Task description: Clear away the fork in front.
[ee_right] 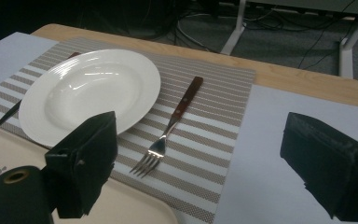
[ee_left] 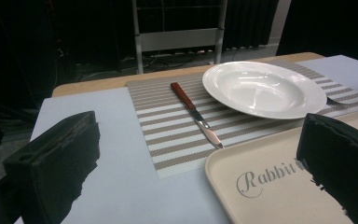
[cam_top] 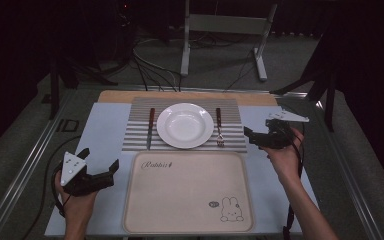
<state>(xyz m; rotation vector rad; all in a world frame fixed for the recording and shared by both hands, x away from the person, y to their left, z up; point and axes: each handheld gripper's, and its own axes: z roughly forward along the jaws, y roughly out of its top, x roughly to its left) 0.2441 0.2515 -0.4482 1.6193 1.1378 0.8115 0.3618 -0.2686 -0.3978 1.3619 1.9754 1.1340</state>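
While my left gripper (cam_top: 99, 172) is hovering with its jaws spread wide and holding nothing, just left of the beige tray (cam_top: 187, 192), I am seeing that tray lying nearest me on the pale surface (cam_top: 105, 135), a rabbit printed in its near right corner. Off the tray's far right corner, my right gripper (cam_top: 260, 136) is also gaping, jaws released around bare surface beside the striped placemat (cam_top: 185, 142). Beyond the tray, the mat is carrying a white plate (cam_top: 185, 125) at its centre, with a wooden-handled knife (cam_top: 150, 127) lying to the plate's left and a matching fork (cam_top: 219, 127) to its right, tines pointing toward me.
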